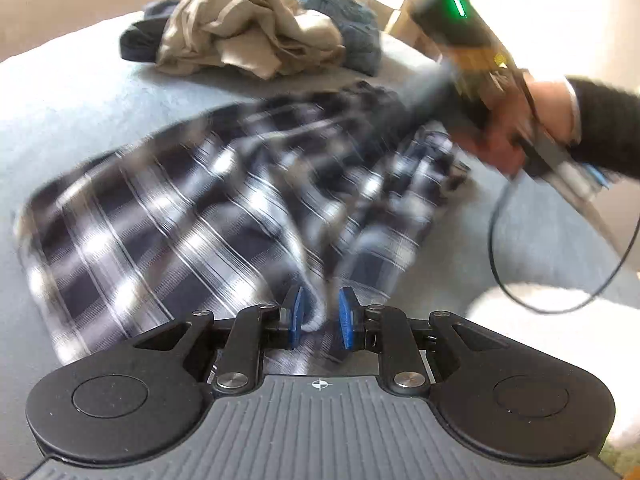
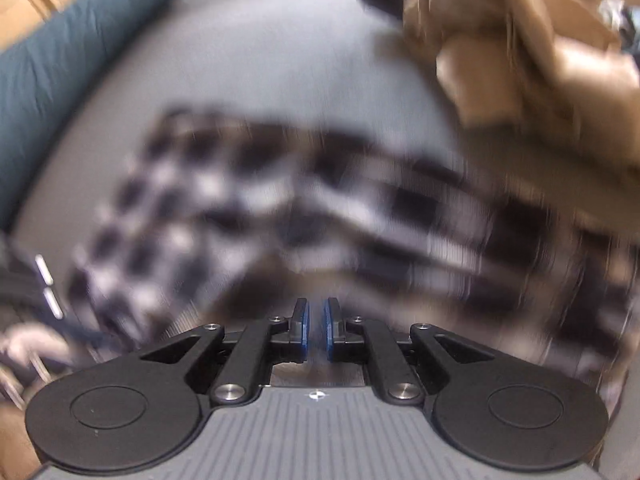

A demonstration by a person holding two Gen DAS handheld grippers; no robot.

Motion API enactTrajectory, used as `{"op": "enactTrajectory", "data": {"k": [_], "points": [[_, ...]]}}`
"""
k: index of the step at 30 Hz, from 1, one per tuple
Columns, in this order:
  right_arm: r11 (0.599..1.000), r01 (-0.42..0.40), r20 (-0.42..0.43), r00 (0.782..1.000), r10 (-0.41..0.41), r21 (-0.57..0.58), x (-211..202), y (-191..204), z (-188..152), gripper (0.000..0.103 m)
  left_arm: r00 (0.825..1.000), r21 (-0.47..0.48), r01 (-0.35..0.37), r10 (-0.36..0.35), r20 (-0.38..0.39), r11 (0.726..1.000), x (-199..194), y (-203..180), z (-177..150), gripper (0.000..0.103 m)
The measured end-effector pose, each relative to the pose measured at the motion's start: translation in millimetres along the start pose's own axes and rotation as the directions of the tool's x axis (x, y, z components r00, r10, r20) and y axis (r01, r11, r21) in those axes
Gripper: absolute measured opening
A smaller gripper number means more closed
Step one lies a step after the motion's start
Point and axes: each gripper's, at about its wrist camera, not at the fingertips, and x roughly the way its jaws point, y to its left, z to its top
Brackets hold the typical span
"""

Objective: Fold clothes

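We see a plaid shirt point(image 1: 168, 216) checked in dark navy and white, crossed by thin white lines; in the right wrist view its pattern point(image 2: 280, 216) blurs into dark and pale blocks. The bed surface point(image 1: 80, 92) is pale grey-blue. Behind it we note a beige garment point(image 1: 248, 32), a denim-blue garment point(image 1: 356, 32) and a black garment point(image 1: 140, 42). A teal cushion point(image 2: 52, 52) borders the right wrist view. The left gripper point(image 1: 322, 316) and right gripper point(image 2: 317, 330) have black linkages with blue pads. The sleeve point(image 1: 604, 128) is black, and a green light point(image 1: 458, 3) glows.
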Motion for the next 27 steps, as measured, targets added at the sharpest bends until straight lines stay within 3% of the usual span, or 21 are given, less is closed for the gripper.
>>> {"op": "enactTrajectory", "data": {"k": [5, 9, 12, 15, 20, 22, 24, 25, 26, 27], "points": [[1.000, 0.015, -0.075, 0.997, -0.014, 0.014, -10.4, -11.3, -25.8, 0.008, 0.996, -0.044, -0.087, 0.087, -0.002, 0.995, 17.7, 21.2, 29.5, 0.019], [0.998, 0.054, 0.051, 0.997, -0.056, 0.028, -26.2, -23.1, -16.7, 0.008, 0.996, -0.048, -0.084, 0.082, -0.042, 0.995, 36.5, 18.6, 45.8, 0.019], [0.994, 0.067, 0.126, 0.989, -0.078, 0.088, -24.2, -41.5, -9.9, 0.008, 0.994, 0.016, -0.068, 0.069, -0.081, 0.998, 53.8, -1.1, 46.4, 0.022], [0.991, 0.105, 0.061, 0.992, -0.111, 0.084, -15.7, -54.8, -25.1, 0.008, 0.991, 0.079, -0.042, 0.052, -0.124, 0.996, 70.2, -22.6, 42.3, 0.039], [0.991, 0.095, -0.005, 0.996, -0.095, 0.095, -29.8, -71.6, -49.2, 0.008, 0.985, 0.109, -0.053, 0.070, -0.160, 0.993, 87.3, -37.4, 32.7, 0.038], [0.990, 0.087, 0.056, 0.994, -0.094, 0.112, -40.0, -78.9, -44.3, 0.008, 0.983, 0.119, -0.072, 0.091, -0.158, 0.990, 87.9, -38.6, 29.9, 0.034], [0.991, 0.059, 0.111, 0.991, -0.072, 0.121, -44.1, -85.2, -38.9, 0.008, 0.981, 0.125, -0.091, 0.111, -0.158, 0.988, 87.6, -38.9, 28.1, 0.021], [0.991, 0.039, 0.122, 0.991, -0.055, 0.124, -43.1, -88.1, -37.2, 0.008, 0.981, 0.128, -0.095, 0.115, -0.157, 0.987, 87.4, -38.8, 27.8, 0.018], [0.992, 0.028, 0.113, 0.993, -0.042, 0.124, -39.6, -90.7, -37.4, 0.008, 0.981, 0.131, -0.092, 0.113, -0.157, 0.987, 86.5, -39.0, 27.5, 0.007], [0.992, 0.037, 0.086, 0.995, -0.047, 0.121, -33.9, -92.7, -40.4, 0.008, 0.982, 0.135, -0.084, 0.105, -0.158, 0.987, 85.2, -39.1, 27.0, 0.002]]}}
